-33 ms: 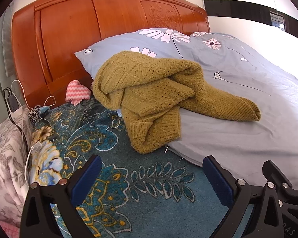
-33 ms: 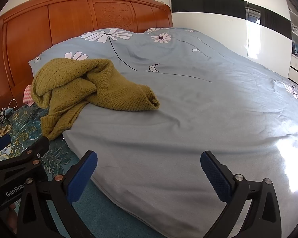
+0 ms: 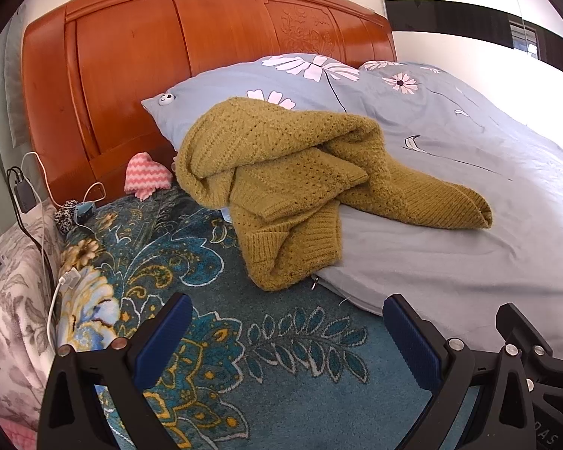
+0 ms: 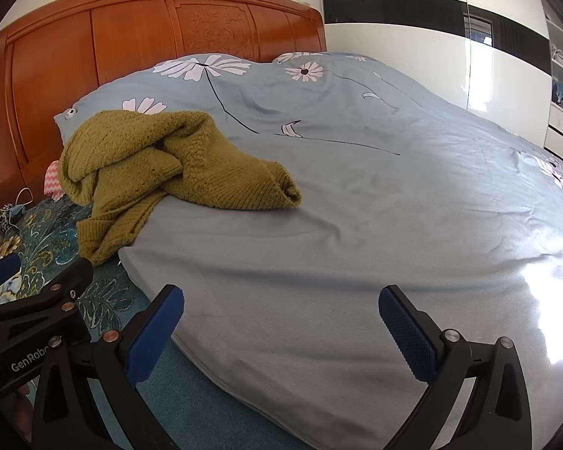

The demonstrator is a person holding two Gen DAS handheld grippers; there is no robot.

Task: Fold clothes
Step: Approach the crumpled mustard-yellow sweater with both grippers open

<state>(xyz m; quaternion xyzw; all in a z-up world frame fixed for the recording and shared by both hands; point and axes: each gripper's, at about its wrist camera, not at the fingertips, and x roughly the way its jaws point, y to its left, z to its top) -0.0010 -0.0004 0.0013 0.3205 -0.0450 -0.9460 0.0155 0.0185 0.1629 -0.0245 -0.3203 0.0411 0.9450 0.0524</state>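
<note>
- Left wrist view: fingers [image 3: 165,332] of the left gripper [image 3: 287,333] stand wide apart with nothing between them, hovering over the teal floral blanket [image 3: 214,322].
- Ahead lies the olive knit sweater [image 3: 292,183], crumpled in a heap against the pillow [image 3: 214,93]. One end hangs down onto the blanket; a sleeve-like part trails out over the grey-blue duvet [image 3: 469,247].
- Nothing differs from the matching frames of the same instant, so no change can be reported.
- Right wrist view: fingers [image 4: 409,332] of the right gripper [image 4: 281,322] are also spread and empty, above the duvet [image 4: 356,225].
- From here the sweater [image 4: 161,165] sits well off to the left, by the wooden headboard [image 4: 131,45].
- By the look of it, the sweater is bunched, not folded, so the folding remains to be done.
</note>
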